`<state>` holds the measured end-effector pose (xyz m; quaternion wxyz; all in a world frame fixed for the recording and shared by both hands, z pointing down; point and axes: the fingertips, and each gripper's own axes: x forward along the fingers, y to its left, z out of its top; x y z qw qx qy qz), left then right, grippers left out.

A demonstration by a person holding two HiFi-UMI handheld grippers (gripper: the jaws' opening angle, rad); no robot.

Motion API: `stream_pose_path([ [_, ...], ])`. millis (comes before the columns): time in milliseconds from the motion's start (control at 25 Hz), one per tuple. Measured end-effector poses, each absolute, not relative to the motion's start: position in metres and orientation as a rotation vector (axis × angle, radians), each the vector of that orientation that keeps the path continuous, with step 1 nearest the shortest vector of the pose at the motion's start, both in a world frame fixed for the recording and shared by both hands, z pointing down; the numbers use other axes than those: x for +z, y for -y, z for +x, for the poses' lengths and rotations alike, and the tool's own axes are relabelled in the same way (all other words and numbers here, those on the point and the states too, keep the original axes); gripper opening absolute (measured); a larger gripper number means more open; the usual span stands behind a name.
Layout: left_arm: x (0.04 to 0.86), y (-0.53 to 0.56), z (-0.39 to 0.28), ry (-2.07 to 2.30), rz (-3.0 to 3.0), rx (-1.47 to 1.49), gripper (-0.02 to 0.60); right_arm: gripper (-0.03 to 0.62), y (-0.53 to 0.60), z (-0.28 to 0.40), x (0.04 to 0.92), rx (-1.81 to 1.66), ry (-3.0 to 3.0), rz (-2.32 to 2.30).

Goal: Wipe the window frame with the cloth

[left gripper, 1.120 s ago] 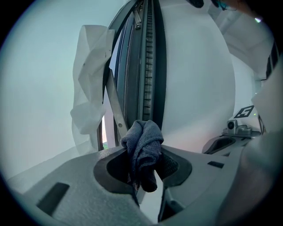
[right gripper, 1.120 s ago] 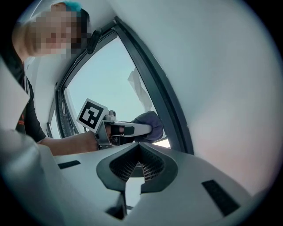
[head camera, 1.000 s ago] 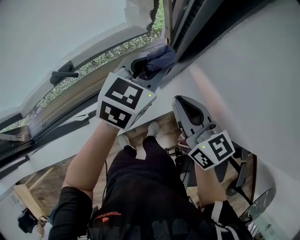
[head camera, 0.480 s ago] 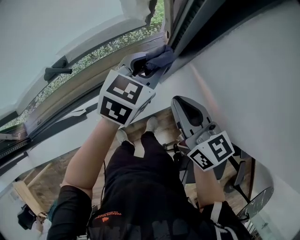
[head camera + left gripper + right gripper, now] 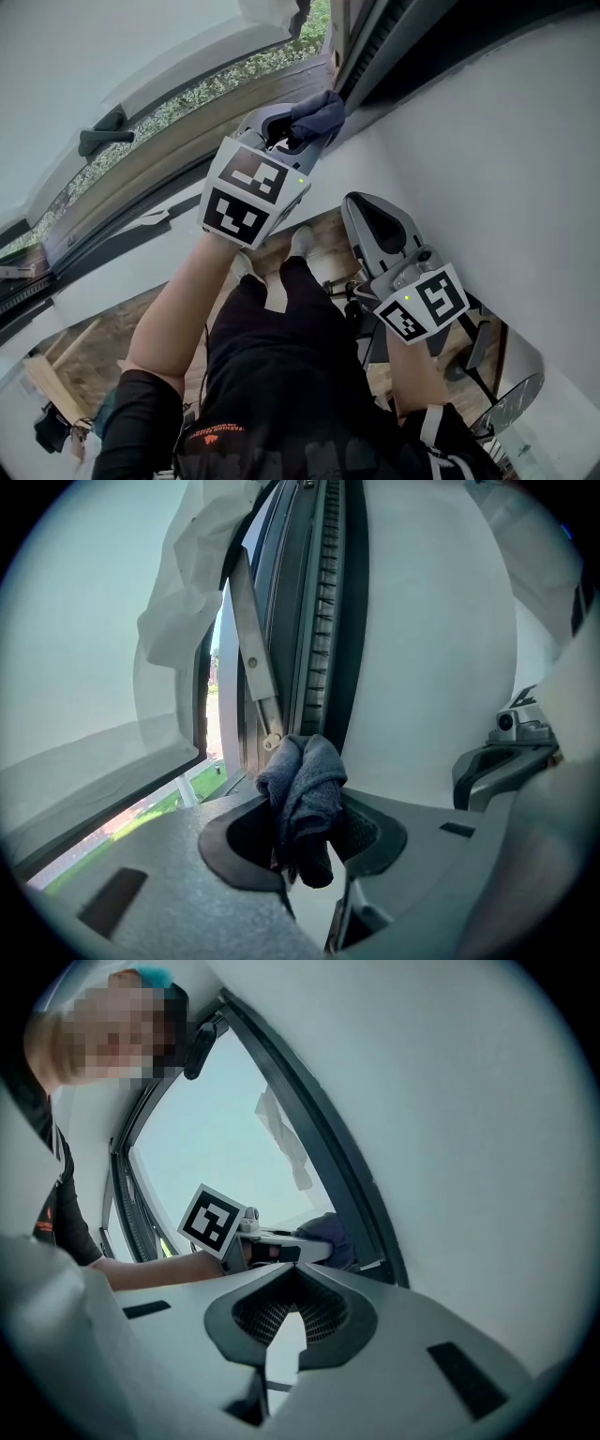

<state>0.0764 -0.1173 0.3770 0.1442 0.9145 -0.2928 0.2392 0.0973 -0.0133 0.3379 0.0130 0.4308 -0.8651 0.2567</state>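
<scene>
Cloth (image 5: 302,799) pinched in my left gripper (image 5: 305,834), frame (image 5: 317,621) just ahead, hinge arm (image 5: 251,653) left of it, right gripper (image 5: 291,1314) closed, empty, wall (image 5: 487,159) alongside.

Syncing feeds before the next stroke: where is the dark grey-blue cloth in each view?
Head view: dark grey-blue cloth, top centre.
Left gripper view: centre, clamped between the jaws.
Right gripper view: centre, beyond the jaws.
Shared landmark: dark window frame, beside the cloth.
</scene>
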Motion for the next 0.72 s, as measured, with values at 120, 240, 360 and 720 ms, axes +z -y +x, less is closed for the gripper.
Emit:
stream_pose_path([
  [120, 0.385, 0.117, 0.077, 0.845, 2.629, 0.721, 0.143, 0.005, 0.012, 0.097, 0.342, 0.813, 2.693, 1.338],
  [240, 0.39, 0.117, 0.078, 0.851, 2.63, 0.755, 0.143, 0.005, 0.011, 0.097, 0.346, 0.826, 2.691, 1.334],
  [360, 0.392, 0.117, 0.078, 0.853, 2.627, 0.782, 0.142, 0.005, 0.009, 0.098, 0.348, 0.834, 2.688, 1.333],
  [720, 0.408, 0.112, 0.074, 0.847, 2.57, 0.843, 0.141, 0.005, 0.005, 0.098, 0.35, 0.835, 2.686, 1.332],
])
